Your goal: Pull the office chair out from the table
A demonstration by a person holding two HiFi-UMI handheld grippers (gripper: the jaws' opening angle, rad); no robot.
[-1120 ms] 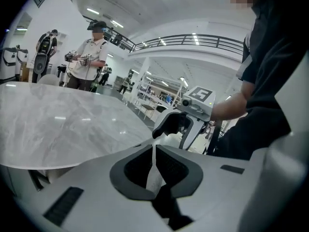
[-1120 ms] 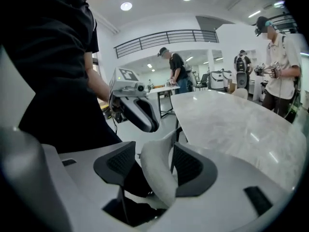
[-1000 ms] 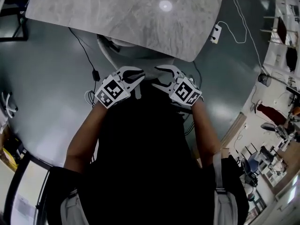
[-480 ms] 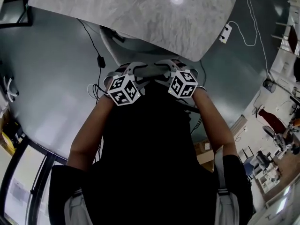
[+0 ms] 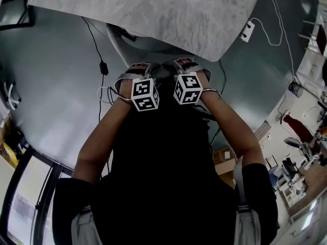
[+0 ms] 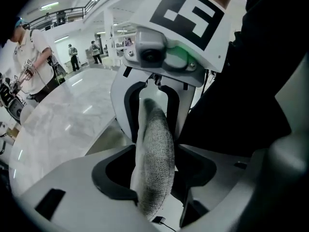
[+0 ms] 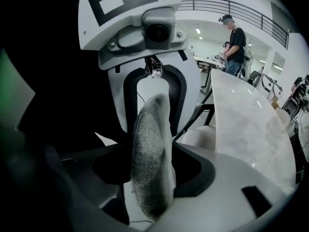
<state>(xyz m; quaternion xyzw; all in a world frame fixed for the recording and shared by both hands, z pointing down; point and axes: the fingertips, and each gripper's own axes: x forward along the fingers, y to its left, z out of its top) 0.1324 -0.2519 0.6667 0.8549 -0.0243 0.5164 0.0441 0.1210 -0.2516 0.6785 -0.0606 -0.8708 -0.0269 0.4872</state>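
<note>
While the grey floor (image 5: 56, 86) fills most of the head view, the marble table (image 5: 153, 14) spans the top of it. The chair (image 5: 125, 41) is tucked against the table's near edge, with its pale back partly under the tabletop. A person in black stands just behind the chair with both forearms reaching forward, and the two grippers are side by side at the top of the backrest. Both gripper views show the backrest's grey mesh edge (image 6: 154, 153) standing upright between the jaws. The left gripper (image 5: 137, 69) has its jaws opening. They stand wide around that edge, with a dark gap on each side of it, so the pads do not press on it. The right gripper (image 5: 184, 64) also has its jaws wide apart around the mesh edge (image 7: 152, 163). A gap shows on one side, and the fabric lies close to the other jaw. Each gripper view shows the other gripper facing it across the backrest, marker cube uppermost. On the floor beyond the table's right corner lies a white power strip (image 5: 247, 31) with its cord, and a thin black cable (image 5: 99, 55) runs down at the left.
</note>
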